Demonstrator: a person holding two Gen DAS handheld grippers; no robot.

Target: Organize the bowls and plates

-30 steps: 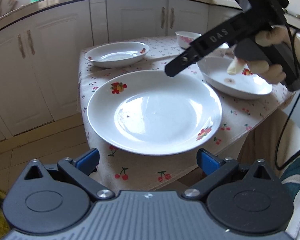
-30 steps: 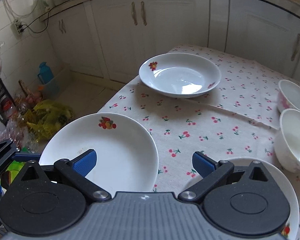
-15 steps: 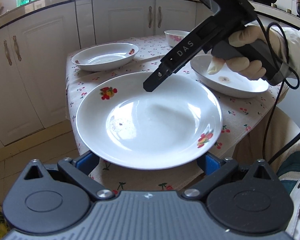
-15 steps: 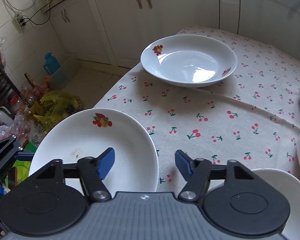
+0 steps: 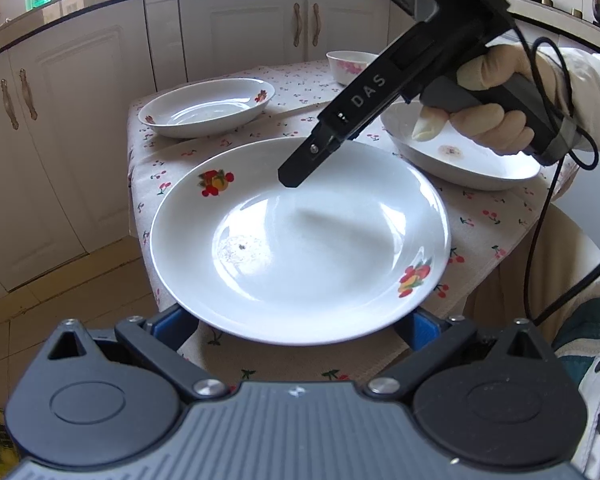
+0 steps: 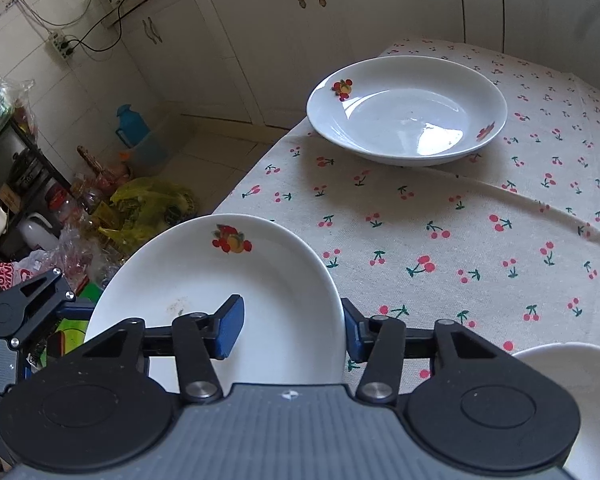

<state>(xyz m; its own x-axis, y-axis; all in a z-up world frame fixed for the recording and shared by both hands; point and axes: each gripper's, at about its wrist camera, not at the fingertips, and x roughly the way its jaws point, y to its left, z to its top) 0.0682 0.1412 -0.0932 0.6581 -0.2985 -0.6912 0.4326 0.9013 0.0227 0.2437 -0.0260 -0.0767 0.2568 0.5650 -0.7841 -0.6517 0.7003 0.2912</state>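
A white plate with fruit prints (image 5: 300, 240) lies at the near corner of the cherry-print table; it also shows in the right wrist view (image 6: 220, 300). My left gripper (image 5: 296, 326) is open, its blue pads either side of the plate's near rim, partly under it. My right gripper (image 6: 292, 330) is part closed, one pad over the plate's inside, the other outside its right rim; it also shows in the left wrist view (image 5: 296, 176). A second fruit plate (image 6: 406, 110) sits at the far corner. A third plate (image 5: 460, 156) is on the right.
A small flowered bowl (image 5: 350, 66) stands at the table's back. White cabinets (image 5: 80, 120) run behind. The table edge drops to a tiled floor (image 6: 204, 148) with bags, bottles and a blue jug (image 6: 132, 126) on the left.
My right gripper has narrowed and come down over the near plate's right rim. My left gripper has moved in so the plate's near rim lies between its pads.
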